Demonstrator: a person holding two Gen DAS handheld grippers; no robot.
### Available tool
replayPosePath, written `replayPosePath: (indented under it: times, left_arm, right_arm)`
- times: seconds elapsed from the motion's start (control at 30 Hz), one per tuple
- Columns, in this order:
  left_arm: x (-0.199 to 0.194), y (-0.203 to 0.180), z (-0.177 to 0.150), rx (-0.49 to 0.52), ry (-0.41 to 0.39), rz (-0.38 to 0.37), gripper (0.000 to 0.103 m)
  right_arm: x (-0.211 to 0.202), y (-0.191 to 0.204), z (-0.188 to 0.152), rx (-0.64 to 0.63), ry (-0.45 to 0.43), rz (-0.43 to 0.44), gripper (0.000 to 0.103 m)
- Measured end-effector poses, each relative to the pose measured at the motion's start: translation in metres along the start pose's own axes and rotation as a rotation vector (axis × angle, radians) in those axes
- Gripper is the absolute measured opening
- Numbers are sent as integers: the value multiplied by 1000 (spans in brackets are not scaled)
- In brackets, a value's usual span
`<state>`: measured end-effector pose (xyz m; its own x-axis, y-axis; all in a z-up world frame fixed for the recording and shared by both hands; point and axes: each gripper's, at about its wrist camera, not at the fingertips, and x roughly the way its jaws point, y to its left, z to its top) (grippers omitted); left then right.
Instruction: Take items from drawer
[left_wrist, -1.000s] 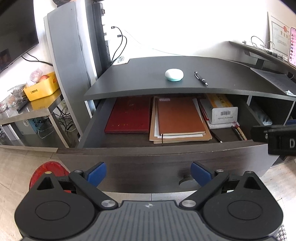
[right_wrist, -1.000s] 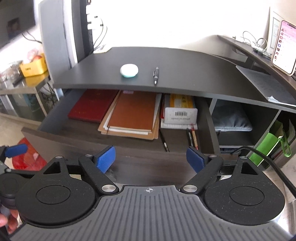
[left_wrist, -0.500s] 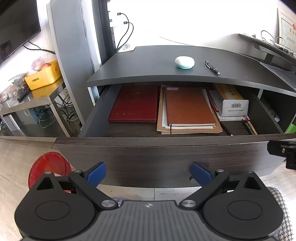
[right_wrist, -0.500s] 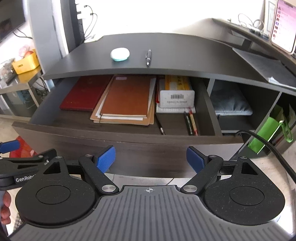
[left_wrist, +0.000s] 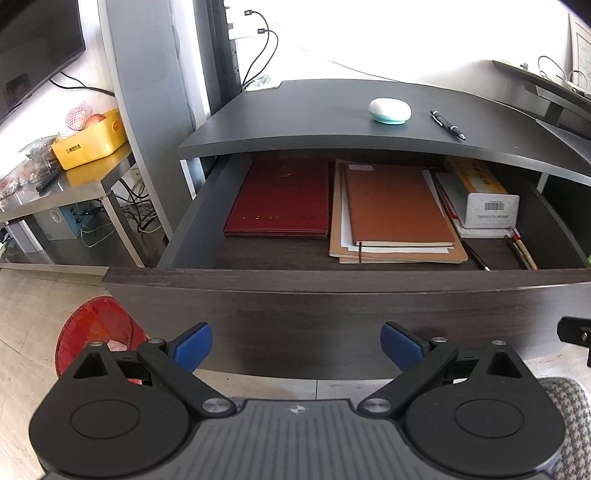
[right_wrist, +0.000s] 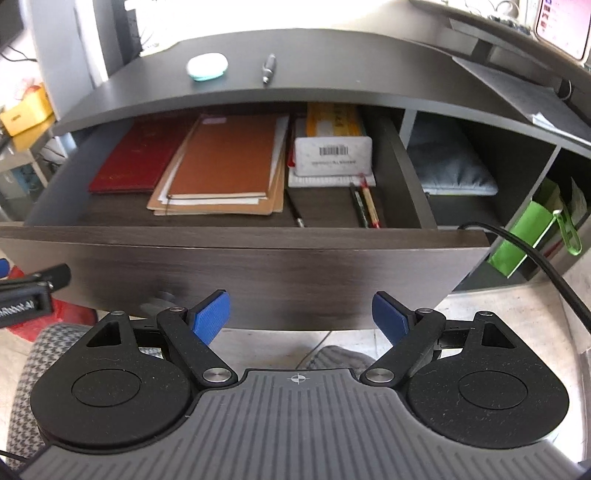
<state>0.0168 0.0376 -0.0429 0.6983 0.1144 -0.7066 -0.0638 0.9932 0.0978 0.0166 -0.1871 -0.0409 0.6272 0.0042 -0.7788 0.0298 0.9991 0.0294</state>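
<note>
The drawer (left_wrist: 332, 295) stands pulled out under the desk top (left_wrist: 332, 122), its front panel nearest, its long axis left to right. Open room shows between the desk's front edge and the drawer front, above the near halves of the things inside.

Inside, at left, a red book (left_wrist: 280, 199) lies flat. In the middle a brown notebook (left_wrist: 395, 206) rests on a stack of papers and folders (left_wrist: 336, 236), long axes near to far. At right a white box (right_wrist: 332, 155) with a barcode sits on a yellow pack (right_wrist: 334, 120), and pencils (right_wrist: 364, 203) lie near it, pointing near to far. A black pen (right_wrist: 295, 212) lies between stack and pencils.

On the desk top sit a white case (left_wrist: 389, 110) and a pen (left_wrist: 447, 124), well apart.

The left gripper (left_wrist: 295, 345) hangs before the drawer front, jaws wide, holding nothing. The right gripper (right_wrist: 301, 314) does likewise, wide and empty.
</note>
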Motion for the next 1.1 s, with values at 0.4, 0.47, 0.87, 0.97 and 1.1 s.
replayPosePath:
  times: [0.4,0.47,0.87,0.97,1.1]
  left_arm:
    - [19,-2,3,11,18,4,99]
    - [23,-2,4,10,21,7,98]
    - [30,-5,8,26,34,7,98]
    - [29,-4,9,25,34,5,98]
    - [29,-5,10,23,33,5,98]
  right_arm:
    - [23,-5,7,12,15,-11,88]
    - [25,-5,9,14,17,-13,88]
    - [39,-1,16,16,31,-9,88]
    - [40,-2,17,25,26,-6,88]
    - [41,-2,17,28,30,0,88]
